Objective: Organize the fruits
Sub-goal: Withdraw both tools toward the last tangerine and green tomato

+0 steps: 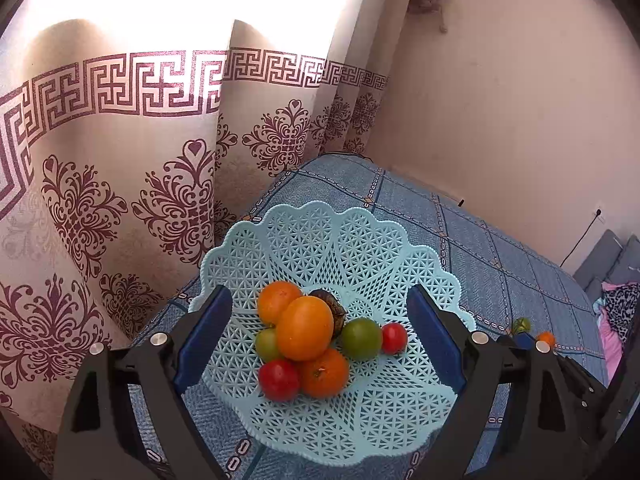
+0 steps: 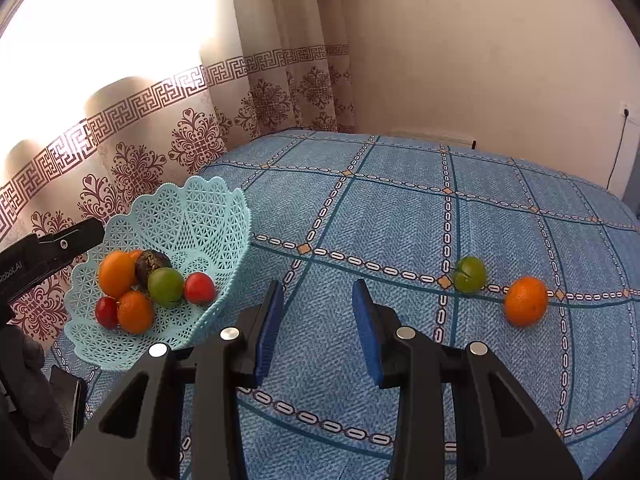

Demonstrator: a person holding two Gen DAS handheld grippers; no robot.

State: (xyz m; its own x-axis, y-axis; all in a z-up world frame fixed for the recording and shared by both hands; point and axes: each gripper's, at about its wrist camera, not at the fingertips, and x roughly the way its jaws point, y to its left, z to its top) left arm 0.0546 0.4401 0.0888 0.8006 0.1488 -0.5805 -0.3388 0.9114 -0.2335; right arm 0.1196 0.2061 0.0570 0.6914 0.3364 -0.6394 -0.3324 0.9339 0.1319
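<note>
Seven or so fruits heaped in the pale blue lattice basket at the left edge of the blue checked tablecloth: three oranges, two red fruits, two green ones, plus a dark lump tucked behind, possibly an avocado, hard to call from here. Two stragglers out on the cloth, well to the right: a green fruit and, just beside it, a lone orange, not touching. Left gripper poised over the basket, blue pads spread wide, framing the pile, gripping nothing. Right gripper low over bare cloth between basket and stragglers, jaws parted and empty. Patterned curtain glowing behind the basket, plain wall at the far side.
</note>
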